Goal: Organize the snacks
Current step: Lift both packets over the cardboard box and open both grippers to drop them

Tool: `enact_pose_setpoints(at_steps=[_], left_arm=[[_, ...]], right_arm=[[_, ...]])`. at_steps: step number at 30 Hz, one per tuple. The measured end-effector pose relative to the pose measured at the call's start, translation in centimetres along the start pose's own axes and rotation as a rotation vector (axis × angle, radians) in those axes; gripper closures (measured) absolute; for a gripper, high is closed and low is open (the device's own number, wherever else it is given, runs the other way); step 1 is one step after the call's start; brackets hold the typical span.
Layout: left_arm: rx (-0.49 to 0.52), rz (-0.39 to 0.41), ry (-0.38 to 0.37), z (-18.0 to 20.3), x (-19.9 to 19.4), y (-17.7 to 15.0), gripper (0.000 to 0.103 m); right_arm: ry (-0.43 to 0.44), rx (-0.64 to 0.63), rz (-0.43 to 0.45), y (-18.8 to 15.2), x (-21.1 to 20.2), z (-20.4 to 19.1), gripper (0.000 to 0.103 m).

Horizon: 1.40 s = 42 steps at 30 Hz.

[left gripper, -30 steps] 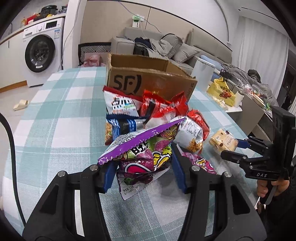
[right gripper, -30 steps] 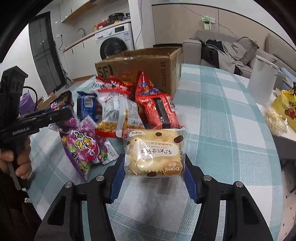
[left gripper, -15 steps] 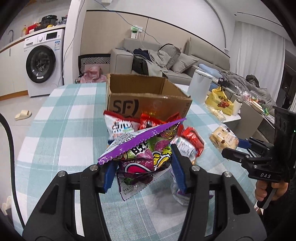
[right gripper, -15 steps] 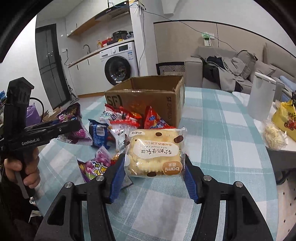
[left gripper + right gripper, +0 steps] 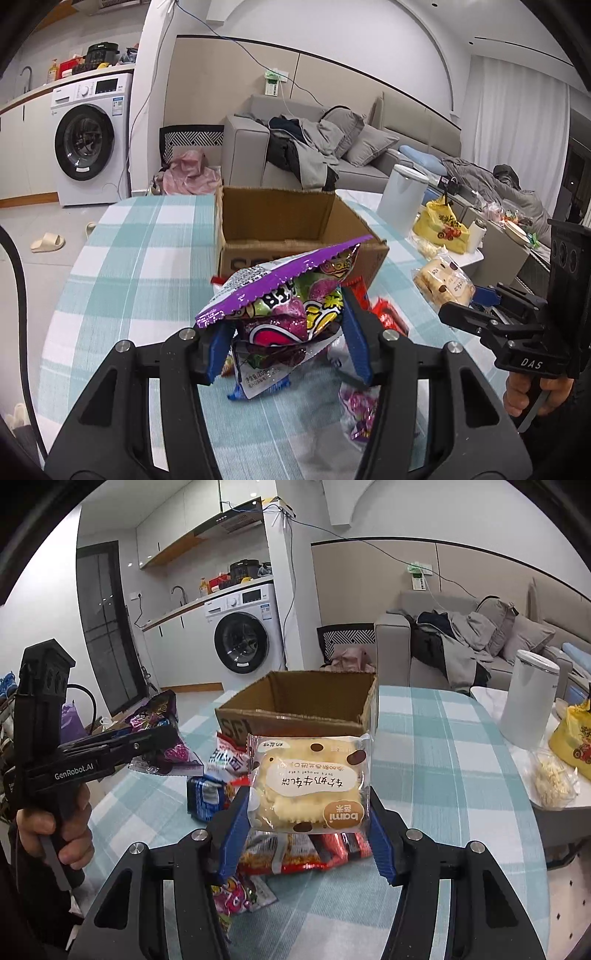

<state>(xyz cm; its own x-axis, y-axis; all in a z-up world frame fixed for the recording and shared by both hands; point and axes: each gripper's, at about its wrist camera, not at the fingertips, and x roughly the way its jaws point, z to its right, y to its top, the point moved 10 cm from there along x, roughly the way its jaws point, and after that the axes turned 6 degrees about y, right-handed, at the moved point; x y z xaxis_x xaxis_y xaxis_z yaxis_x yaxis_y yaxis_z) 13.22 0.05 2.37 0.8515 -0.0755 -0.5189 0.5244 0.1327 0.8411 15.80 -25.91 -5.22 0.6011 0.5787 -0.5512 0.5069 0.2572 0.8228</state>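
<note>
My left gripper (image 5: 288,332) is shut on a purple snack bag (image 5: 291,299), held up in the air over the table. My right gripper (image 5: 306,812) is shut on a clear-wrapped yellow cake packet (image 5: 308,781), also lifted. Each gripper shows in the other's view: the right gripper (image 5: 458,295) with the cake packet (image 5: 443,282) at the right, the left gripper (image 5: 162,738) with the purple bag (image 5: 159,716) at the left. Beyond both stands an open cardboard box (image 5: 288,221), also seen as the box (image 5: 299,705), with nothing visible inside. A pile of snack packets (image 5: 280,853) lies on the table in front of it.
The table carries a teal checked cloth (image 5: 147,236). A white bin (image 5: 528,698) and a yellow bag (image 5: 576,738) stand to the right on a side surface. A sofa (image 5: 332,147) and a washing machine (image 5: 88,147) are in the background.
Both grippers have risen with their packets. The snack pile has dropped lower in view and the inside of the cardboard box now shows.
</note>
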Motion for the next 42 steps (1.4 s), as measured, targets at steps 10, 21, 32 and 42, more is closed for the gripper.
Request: enact_pose_setpoints(at_steps=[10, 21, 32, 42], left_arm=[[-0.004, 0.041, 0.023, -0.5, 1.0, 4.3, 0.053], [-0.029, 0.054, 0.040, -1.6, 3.8, 7.9, 0.053], [-0.028, 0.039, 0.050, -2.4, 7.3, 8.8, 0.053], [-0.011, 0.025, 0.070, -2.7, 11.3, 9.6, 0.052]], right_arm=[[0.006, 0.032, 0.022, 3.5, 1.3, 1.1, 0.044], [0.017, 0.022, 0.017, 5.8, 3.3, 1.1, 0.044], [0.027, 0.025, -0.005, 7.1, 5.9, 1.1, 0.044], [0.038, 0.033, -0.043, 7.7, 8.8, 1.7, 0.044]])
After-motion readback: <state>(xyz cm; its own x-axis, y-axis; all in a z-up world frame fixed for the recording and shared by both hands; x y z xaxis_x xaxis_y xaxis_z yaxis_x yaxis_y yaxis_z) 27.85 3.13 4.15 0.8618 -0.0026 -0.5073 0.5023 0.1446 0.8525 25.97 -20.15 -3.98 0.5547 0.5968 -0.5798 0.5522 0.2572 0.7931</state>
